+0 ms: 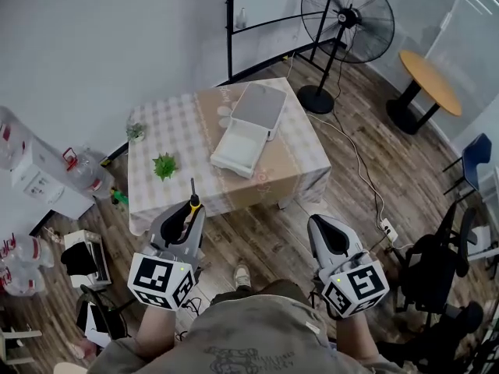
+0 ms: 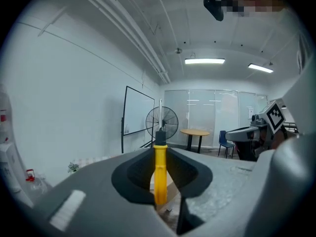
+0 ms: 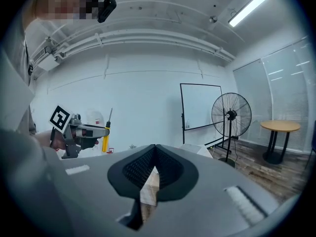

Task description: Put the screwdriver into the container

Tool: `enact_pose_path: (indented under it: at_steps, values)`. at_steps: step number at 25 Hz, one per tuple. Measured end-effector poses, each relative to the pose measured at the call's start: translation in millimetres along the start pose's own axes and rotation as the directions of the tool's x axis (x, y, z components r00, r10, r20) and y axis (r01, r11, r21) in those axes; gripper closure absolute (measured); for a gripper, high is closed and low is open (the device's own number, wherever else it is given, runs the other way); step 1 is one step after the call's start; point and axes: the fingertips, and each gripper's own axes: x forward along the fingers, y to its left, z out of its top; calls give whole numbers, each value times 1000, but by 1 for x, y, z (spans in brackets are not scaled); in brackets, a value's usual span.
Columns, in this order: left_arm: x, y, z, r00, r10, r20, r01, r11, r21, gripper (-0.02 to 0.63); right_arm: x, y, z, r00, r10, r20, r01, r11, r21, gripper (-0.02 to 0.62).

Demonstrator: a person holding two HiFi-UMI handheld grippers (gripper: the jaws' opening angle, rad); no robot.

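Observation:
My left gripper (image 1: 189, 210) is shut on a screwdriver (image 1: 192, 202) with a yellow handle and a dark shaft that points up and away. In the left gripper view the yellow handle (image 2: 160, 174) stands upright, pinched between the jaws. My right gripper (image 1: 322, 226) is shut with nothing between its jaws, which meet in the right gripper view (image 3: 155, 154). That view also catches the left gripper with the screwdriver (image 3: 105, 135) off to the left. A white open-lidded container (image 1: 244, 142) lies on the table (image 1: 304, 162) ahead, well beyond both grippers.
A small green plant (image 1: 164, 165) and another sprig (image 1: 136, 132) sit on the checked tablecloth at the left. A standing fan (image 1: 348, 26), a round wooden table (image 1: 430, 82) and chairs (image 1: 444, 267) are to the right. Water bottles and boxes (image 1: 54, 181) crowd the left wall.

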Motion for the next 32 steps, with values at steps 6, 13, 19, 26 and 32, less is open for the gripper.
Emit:
enact_pose_path:
  at_steps: [6, 13, 19, 26, 32]
  values:
    - [29, 16, -9, 1000, -14, -26, 14, 1000, -14, 532, 27, -13, -3, 1000, -7, -29, 7, 1000, 5, 568]
    - [73, 26, -19, 998, -18, -68, 17, 1000, -11, 532, 61, -45, -8, 999, -11, -45, 12, 1000, 19, 568]
    - [129, 35, -21, 995, 7, -96, -7, 1000, -5, 532, 100, -88, -5, 998, 18, -59, -17, 1000, 21, 568]
    - [209, 54, -43, 970, 73, -232, -69, 997, 27, 532, 159, -152, -13, 989, 100, -108, -81, 982, 169, 568]
    - [267, 82, -82, 877, 222, -426, -145, 968, 206, 532, 214, -201, -22, 973, 166, -159, -132, 970, 203, 568]
